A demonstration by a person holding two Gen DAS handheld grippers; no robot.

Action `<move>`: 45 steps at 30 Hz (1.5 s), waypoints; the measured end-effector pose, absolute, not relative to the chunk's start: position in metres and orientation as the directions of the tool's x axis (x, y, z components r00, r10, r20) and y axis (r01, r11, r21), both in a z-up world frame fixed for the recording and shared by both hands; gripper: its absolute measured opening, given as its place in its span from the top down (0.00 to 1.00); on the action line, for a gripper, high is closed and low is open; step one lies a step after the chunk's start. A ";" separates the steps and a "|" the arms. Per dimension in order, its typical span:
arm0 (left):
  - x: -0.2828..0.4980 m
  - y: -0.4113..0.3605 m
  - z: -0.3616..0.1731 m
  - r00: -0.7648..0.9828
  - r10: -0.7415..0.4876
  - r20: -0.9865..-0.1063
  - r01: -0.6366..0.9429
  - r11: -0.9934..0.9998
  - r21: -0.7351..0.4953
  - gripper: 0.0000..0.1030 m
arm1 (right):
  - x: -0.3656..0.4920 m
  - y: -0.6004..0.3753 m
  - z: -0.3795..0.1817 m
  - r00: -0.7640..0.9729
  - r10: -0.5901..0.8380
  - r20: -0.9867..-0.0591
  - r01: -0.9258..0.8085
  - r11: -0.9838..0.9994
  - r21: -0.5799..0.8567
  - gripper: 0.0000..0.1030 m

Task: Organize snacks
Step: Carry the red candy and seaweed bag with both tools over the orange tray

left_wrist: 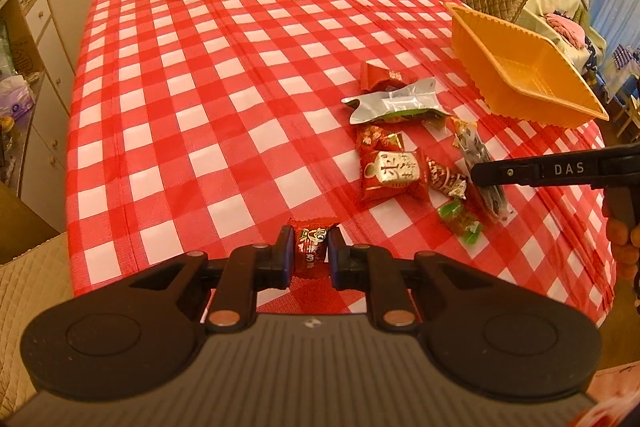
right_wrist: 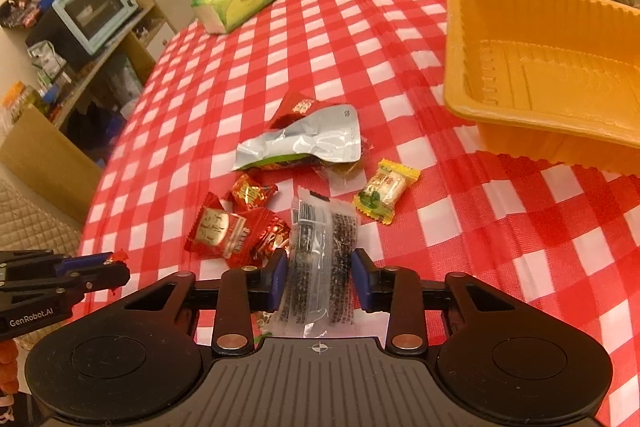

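Pinching small red foil candy (left_wrist: 311, 247), left tongs (left_wrist: 311, 255) sat clamped; right tongs (right_wrist: 319, 277) straddled clear dark-printed snack packet (right_wrist: 322, 259), pads apparently touching. Squeeze mid-packet, lift toward orange plastic tray (right_wrist: 472, 99) ahead-right.

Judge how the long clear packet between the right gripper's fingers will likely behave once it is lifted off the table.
The clear packet is thin crinkled film, so it will probably bend and droop beyond the right gripper. It looks flat and light, so lifting should take little effort. The glossy film may slip, as the jaws meet only its narrow edges.
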State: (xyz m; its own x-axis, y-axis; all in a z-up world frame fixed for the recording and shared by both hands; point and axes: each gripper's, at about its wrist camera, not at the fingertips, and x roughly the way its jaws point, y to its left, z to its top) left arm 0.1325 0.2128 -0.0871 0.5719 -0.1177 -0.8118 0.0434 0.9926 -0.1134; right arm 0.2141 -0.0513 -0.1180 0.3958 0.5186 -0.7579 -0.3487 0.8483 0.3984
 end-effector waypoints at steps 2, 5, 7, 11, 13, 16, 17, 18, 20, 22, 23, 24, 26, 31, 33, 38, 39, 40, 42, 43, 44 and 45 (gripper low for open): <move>0.130 0.209 -0.083 0.578 -0.111 -0.808 0.039 0.993 -0.108 0.85 | 0.212 -0.058 -0.113 0.404 0.532 -0.744 -0.347 0.842 0.414 0.72; 0.129 0.200 -0.075 0.590 -0.104 -0.801 0.034 0.994 -0.103 0.85 | 0.210 -0.069 -0.104 0.409 0.555 -0.725 -0.352 0.829 0.436 0.87; 0.129 0.193 -0.070 0.600 -0.099 -0.794 0.031 0.994 -0.100 0.85 | 0.210 -0.077 -0.100 0.415 0.563 -0.715 -0.363 0.823 0.437 0.99; 0.133 0.173 -0.065 0.612 -0.083 -0.787 0.017 0.996 -0.092 0.85 | 0.211 -0.086 -0.099 0.380 0.578 -0.723 -0.413 0.805 0.426 0.99; 0.133 0.165 -0.062 0.619 -0.069 -0.783 -0.001 0.996 -0.088 0.85 | 0.212 -0.087 -0.099 0.361 0.577 -0.732 -0.437 0.799 0.414 0.96; 0.129 0.158 -0.060 0.618 -0.044 -0.785 -0.050 0.994 -0.095 0.85 | 0.211 -0.083 -0.100 0.324 0.600 -0.732 -0.480 0.771 0.419 0.57; 0.127 0.157 -0.059 0.618 -0.038 -0.785 -0.063 0.993 -0.098 0.85 | 0.210 -0.080 -0.099 0.318 0.610 -0.726 -0.493 0.760 0.423 0.46; 0.125 0.156 -0.059 0.617 -0.029 -0.786 -0.076 0.992 -0.096 0.85 | 0.209 -0.078 -0.100 0.316 0.623 -0.715 -0.511 0.747 0.425 0.40; 0.120 0.156 -0.059 0.613 -0.008 -0.790 -0.105 0.990 -0.092 0.85 | 0.211 -0.071 -0.103 0.298 0.627 -0.720 -0.528 0.736 0.423 0.40; 0.117 0.156 -0.060 0.606 0.006 -0.795 -0.129 0.988 -0.090 0.85 | 0.216 -0.066 -0.111 0.279 0.630 -0.725 -0.516 0.734 0.440 0.40; 0.115 0.157 -0.061 0.605 0.015 -0.796 -0.138 0.987 -0.086 0.85 | 0.219 -0.063 -0.115 0.274 0.627 -0.729 -0.504 0.740 0.446 0.41; 0.113 0.159 -0.061 0.603 0.022 -0.798 -0.147 0.986 -0.084 0.85 | 0.222 -0.062 -0.118 0.271 0.624 -0.733 -0.490 0.745 0.453 0.41; 0.110 0.162 -0.061 0.601 0.031 -0.799 -0.161 0.984 -0.082 0.85 | 0.226 -0.059 -0.123 0.261 0.625 -0.736 -0.472 0.747 0.468 0.41; 0.108 0.171 -0.061 0.596 0.046 -0.802 -0.180 0.981 -0.077 0.85 | 0.233 -0.054 -0.134 0.238 0.608 -0.758 -0.438 0.763 0.474 0.56; 0.109 0.173 -0.062 0.596 0.045 -0.802 -0.179 0.981 -0.078 0.85 | 0.234 -0.054 -0.135 0.237 0.603 -0.761 -0.429 0.768 0.475 0.57; 0.115 0.173 -0.063 0.593 0.032 -0.805 -0.166 0.983 -0.083 0.85 | 0.233 -0.057 -0.132 0.250 0.601 -0.759 -0.444 0.768 0.462 0.64; 0.117 0.171 -0.064 0.593 0.029 -0.805 -0.161 0.983 -0.083 0.85 | 0.233 -0.059 -0.131 0.249 0.602 -0.759 -0.446 0.767 0.462 0.65; 0.119 0.170 -0.064 0.593 0.026 -0.805 -0.156 0.984 -0.084 0.85 | 0.233 -0.059 -0.131 0.250 0.605 -0.756 -0.446 0.765 0.465 0.65; 0.123 0.166 -0.063 0.594 0.019 -0.804 -0.145 0.986 -0.084 0.85 | 0.233 -0.065 -0.128 0.253 0.614 -0.747 -0.441 0.761 0.476 0.65; 0.125 0.164 -0.063 0.595 0.015 -0.804 -0.139 0.987 -0.084 0.85 | 0.233 -0.069 -0.125 0.257 0.619 -0.743 -0.437 0.760 0.482 0.65; 0.128 0.161 -0.062 0.595 0.010 -0.803 -0.131 0.988 -0.085 0.85 | 0.232 -0.075 -0.122 0.261 0.623 -0.737 -0.432 0.758 0.488 0.65; 0.131 0.158 -0.061 0.597 0.004 -0.802 -0.122 0.989 -0.085 0.85 | 0.232 -0.080 -0.118 0.265 0.628 -0.731 -0.427 0.757 0.495 0.65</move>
State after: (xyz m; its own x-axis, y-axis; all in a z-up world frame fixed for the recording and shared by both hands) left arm 0.1307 0.1582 -0.0614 0.5971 0.0043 -0.8021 -0.1217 0.9889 -0.0853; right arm 0.2322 -0.0803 -0.1184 0.2654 0.6282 -0.7314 -0.4268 0.7568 0.4951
